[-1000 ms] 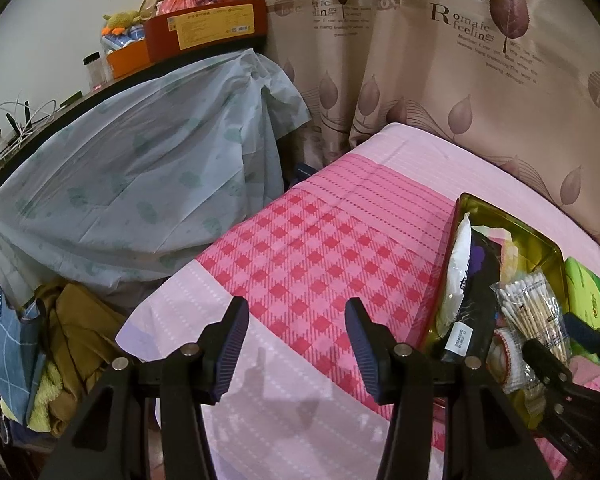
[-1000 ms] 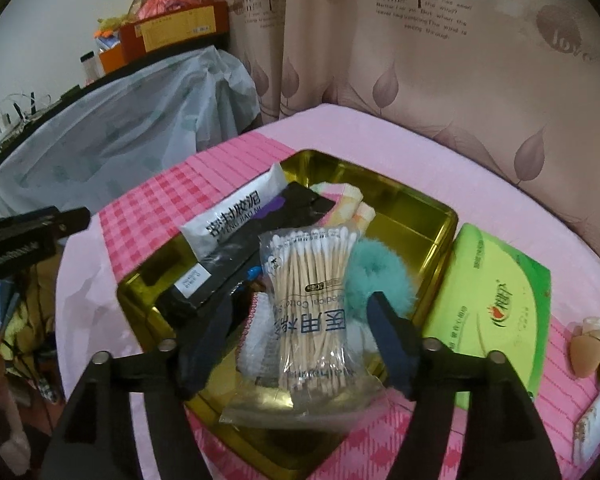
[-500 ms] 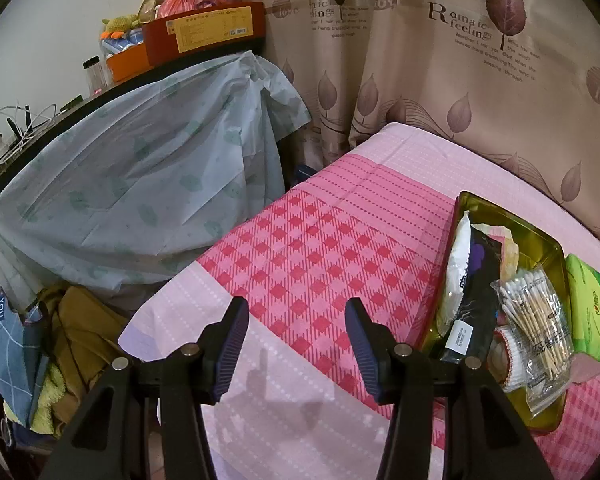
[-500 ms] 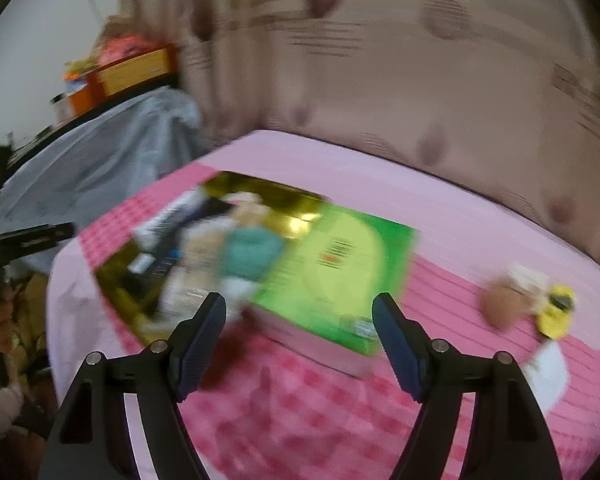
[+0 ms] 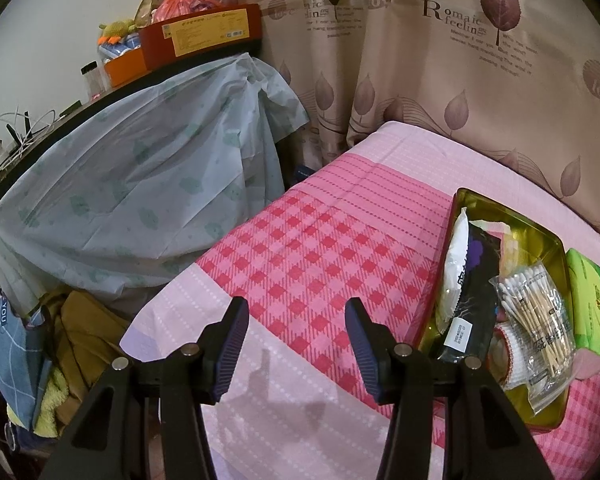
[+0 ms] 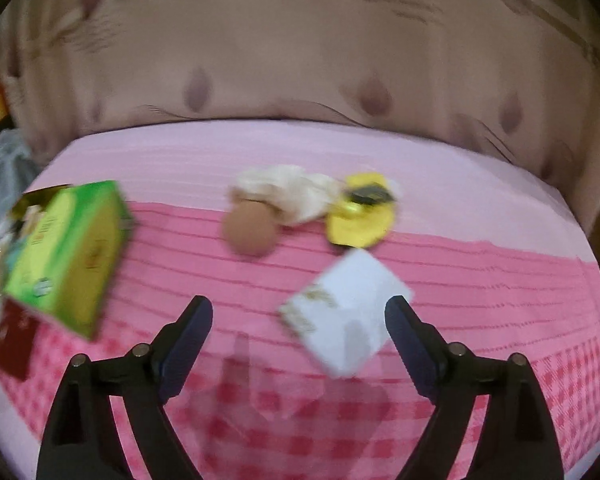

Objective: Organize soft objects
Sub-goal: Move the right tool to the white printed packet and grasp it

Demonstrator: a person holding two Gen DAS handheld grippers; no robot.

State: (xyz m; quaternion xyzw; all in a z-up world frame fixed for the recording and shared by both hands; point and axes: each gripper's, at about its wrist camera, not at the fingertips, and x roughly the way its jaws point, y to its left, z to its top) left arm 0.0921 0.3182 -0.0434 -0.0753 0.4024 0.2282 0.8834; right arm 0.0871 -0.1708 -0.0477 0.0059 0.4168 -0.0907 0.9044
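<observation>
The right gripper (image 6: 299,330) has its jaws spread wide with nothing pressed between them; they have just been opening, and a second ago they stood narrower over the bag of cotton swabs in the gold tin. That view has swung away from the tin: the white packet (image 6: 346,312) now sits low and right of centre between the fingers without touching either pad, the tan sponge (image 6: 250,230) lies just above it at mid-frame, a crumpled cream cloth (image 6: 288,192) touches the sponge from behind, and a yellow piece (image 6: 358,216) lies just right of the cloth. The green tissue pack (image 6: 66,252) has slid to the left edge, with a corner of the gold tin (image 6: 30,198) barely showing past it; the whole frame is smeared by motion. The left gripper (image 5: 296,350) hangs where it was, jaws moderately apart and empty over the pink checked bedsheet (image 5: 320,248). In its view the tin (image 5: 512,216) sits at the right edge, holding the cotton swabs (image 5: 536,316) and flat packets, and the right gripper that showed beside it before is gone. I judge the swabs are stowed and the loose group on the right is next, probably the white packet
</observation>
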